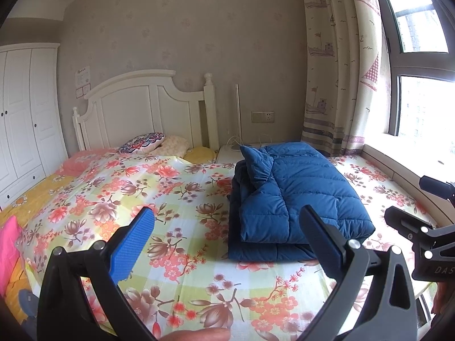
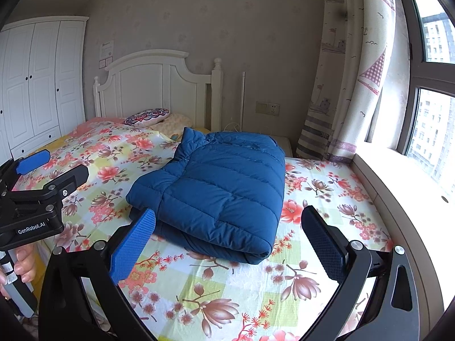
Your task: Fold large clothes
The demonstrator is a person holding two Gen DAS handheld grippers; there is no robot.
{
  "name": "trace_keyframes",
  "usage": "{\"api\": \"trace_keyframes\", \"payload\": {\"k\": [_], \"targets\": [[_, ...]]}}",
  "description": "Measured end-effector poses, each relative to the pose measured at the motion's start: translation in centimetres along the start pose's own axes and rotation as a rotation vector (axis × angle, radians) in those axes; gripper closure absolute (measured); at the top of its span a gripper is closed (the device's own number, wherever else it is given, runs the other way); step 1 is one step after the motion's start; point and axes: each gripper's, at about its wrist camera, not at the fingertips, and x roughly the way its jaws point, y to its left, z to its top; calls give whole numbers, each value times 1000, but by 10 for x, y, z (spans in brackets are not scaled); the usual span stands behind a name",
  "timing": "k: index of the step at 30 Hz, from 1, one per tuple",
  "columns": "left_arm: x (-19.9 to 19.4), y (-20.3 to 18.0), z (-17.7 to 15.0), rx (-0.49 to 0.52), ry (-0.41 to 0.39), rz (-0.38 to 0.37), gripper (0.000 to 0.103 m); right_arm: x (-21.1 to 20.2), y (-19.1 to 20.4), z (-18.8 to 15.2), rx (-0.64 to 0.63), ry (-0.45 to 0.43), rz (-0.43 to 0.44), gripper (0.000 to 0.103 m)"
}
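Observation:
A blue quilted down jacket (image 1: 295, 193) lies folded into a thick bundle on the floral bedsheet (image 1: 159, 187), toward the window side. My left gripper (image 1: 227, 227) hovers open in front of it with nothing between its fingers, its blue pad (image 1: 133, 250) to the jacket's left. In the right wrist view the jacket (image 2: 221, 184) sits just ahead of my right gripper (image 2: 227, 236), which is open and empty above the sheet (image 2: 318, 199). Each gripper shows in the other's view: the right gripper (image 1: 418, 201) at the far right, the left gripper (image 2: 54, 169) at the far left, held by a hand (image 2: 24, 261).
A white headboard (image 1: 136, 105) with pillows (image 1: 142, 142) stands at the bed's far end. A white wardrobe (image 1: 25, 113) fills the left wall. A patterned curtain (image 1: 341, 71) and the window sill (image 2: 398, 176) run along the right. A white bedside unit (image 1: 227, 153) sits behind the jacket.

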Motion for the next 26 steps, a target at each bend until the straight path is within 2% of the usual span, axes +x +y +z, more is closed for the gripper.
{"api": "trace_keyframes", "payload": {"k": [12, 16, 18, 19, 23, 25, 26], "targets": [[-6, -3, 0, 25, -31, -8, 2, 2, -2, -1, 3, -2, 6, 4], [-3, -4, -2, 7, -25, -74, 2, 5, -3, -5, 0, 11, 10, 4], [4, -7, -5, 16, -8, -76, 2, 10, -4, -8, -3, 25, 14, 4], [9, -8, -7, 26, 1, -86, 2, 13, -4, -10, -3, 32, 17, 4], [51, 5, -6, 58, 129, -127, 2, 31, -24, -10, 16, 65, 19, 4], [88, 34, 1, 55, 203, -100, 2, 41, -53, -3, 31, 80, -49, 4], [114, 61, 7, 41, 244, -70, 2, 44, -72, 2, 42, 86, -94, 4]]}}
